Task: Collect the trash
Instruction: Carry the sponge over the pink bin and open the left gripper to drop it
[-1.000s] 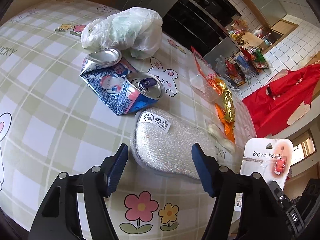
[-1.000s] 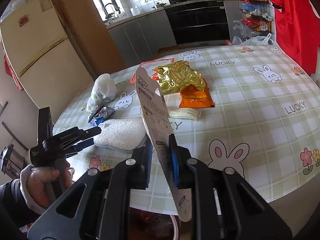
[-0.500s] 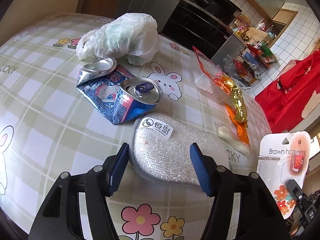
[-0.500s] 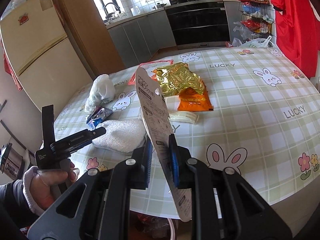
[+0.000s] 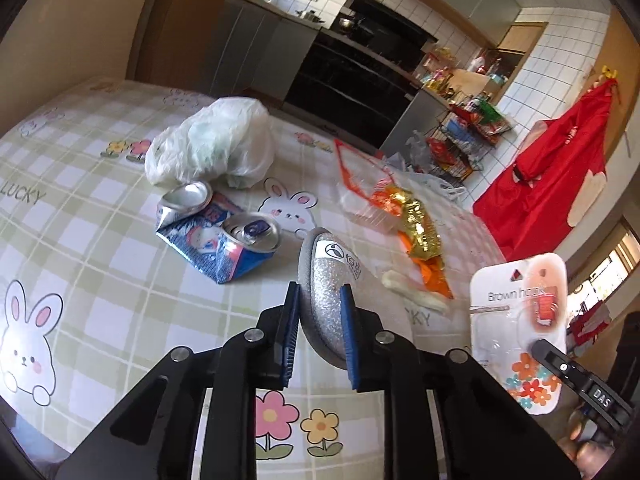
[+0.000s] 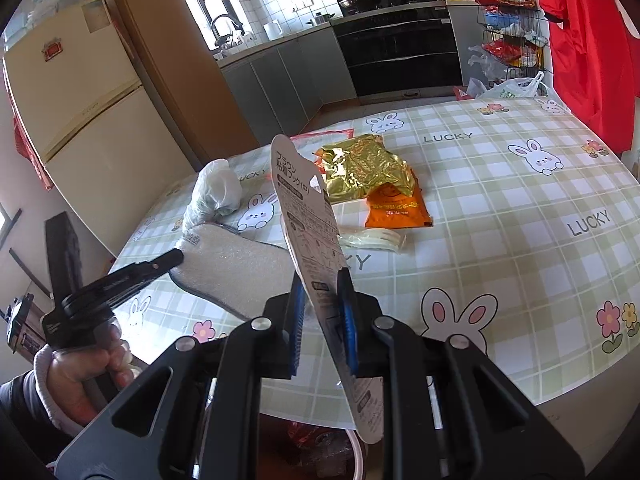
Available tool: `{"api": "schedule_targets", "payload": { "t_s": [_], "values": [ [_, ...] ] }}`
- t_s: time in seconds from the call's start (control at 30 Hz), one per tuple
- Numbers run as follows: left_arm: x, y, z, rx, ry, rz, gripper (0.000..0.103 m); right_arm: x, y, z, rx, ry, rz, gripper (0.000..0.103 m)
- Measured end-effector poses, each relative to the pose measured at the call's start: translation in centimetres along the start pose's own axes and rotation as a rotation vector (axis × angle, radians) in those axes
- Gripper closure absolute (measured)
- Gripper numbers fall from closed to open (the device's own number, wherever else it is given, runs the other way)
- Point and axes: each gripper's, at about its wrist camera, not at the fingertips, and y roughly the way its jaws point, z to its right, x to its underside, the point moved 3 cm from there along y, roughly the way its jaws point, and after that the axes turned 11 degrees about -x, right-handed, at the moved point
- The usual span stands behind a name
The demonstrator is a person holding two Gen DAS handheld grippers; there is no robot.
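Note:
My left gripper point(image 5: 320, 304) is shut on a silver-grey scouring sponge point(image 5: 326, 284) and holds it on edge, lifted off the table; the sponge also shows in the right wrist view point(image 6: 236, 256). My right gripper point(image 6: 322, 300) is shut on a "Brown hook" blister card point(image 6: 308, 216), held upright above the table's near edge; the card also shows in the left wrist view point(image 5: 524, 320). A crushed blue can point(image 5: 224, 236), a white plastic bag point(image 5: 212, 144), a gold and orange wrapper point(image 5: 420, 236) and a pale plastic fork point(image 6: 376, 238) lie on the table.
The round table point(image 6: 520, 208) has a green checked cloth with rabbits. A bin with trash point(image 6: 320, 444) sits on the floor below the near edge, under my right gripper. A fridge point(image 6: 80, 120) stands to the left, kitchen counters behind, a red apron point(image 5: 560, 160) to the right.
My left gripper has closed on the sponge, lifted it off the table and turned it on edge. My right gripper has held still with the hook card.

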Motion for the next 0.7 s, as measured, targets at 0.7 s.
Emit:
{"api": "schedule_targets", "payload": {
  "t_s": [0.7],
  "values": [
    [-2.1, -17.2, 3.2, 0.097, 0.187, 0.231, 0.091, -0.4, -6.7, -7.0, -0.085, -0.072, 0.097, 0.083]
  ]
}}
